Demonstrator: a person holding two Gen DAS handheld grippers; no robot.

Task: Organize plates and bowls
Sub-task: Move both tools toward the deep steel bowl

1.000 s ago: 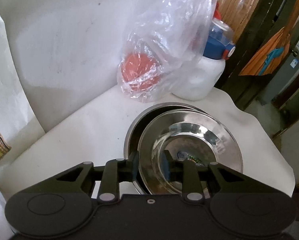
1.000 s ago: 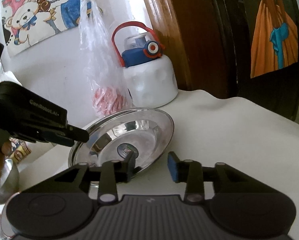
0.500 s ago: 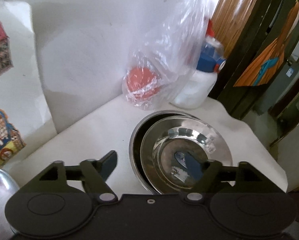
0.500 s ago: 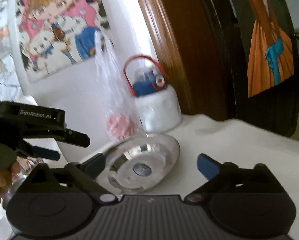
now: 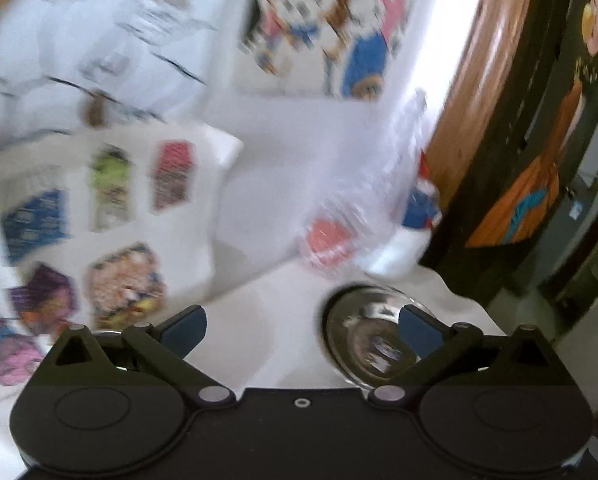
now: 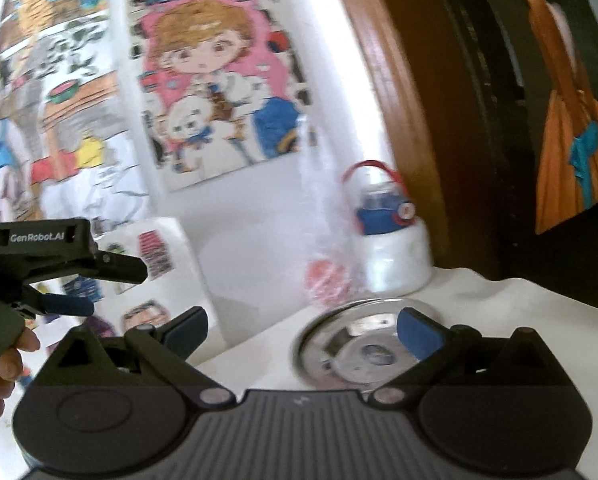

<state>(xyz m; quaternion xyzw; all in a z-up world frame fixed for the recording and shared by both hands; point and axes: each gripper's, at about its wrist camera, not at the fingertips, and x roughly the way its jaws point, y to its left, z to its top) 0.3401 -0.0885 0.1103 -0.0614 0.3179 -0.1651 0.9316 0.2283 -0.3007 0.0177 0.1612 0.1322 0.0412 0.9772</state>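
A shiny steel plate (image 5: 363, 344) lies flat inside a larger steel dish on the white table (image 5: 267, 312); the right wrist view shows the same stack of plates (image 6: 351, 344). My left gripper (image 5: 301, 320) hangs above and short of the stack. Its jaws are opening wide with nothing between them. It also appears at the left edge of the right wrist view as the left gripper (image 6: 111, 288), held by a hand (image 6: 3, 368). My right gripper (image 6: 301, 324) is open and empty, back from the stack.
A clear plastic bag with something red (image 6: 327, 276) and a white bottle with a blue lid (image 6: 395, 256) stand behind the stack. A white box covered in stickers (image 5: 99, 220) is at the left. The table ends at the right near a dark door frame (image 5: 519, 160).
Both grippers let go of the steel plate, opened wide and pulled back and up. The plate, tilted a second ago, now lies flat in the bigger dish.
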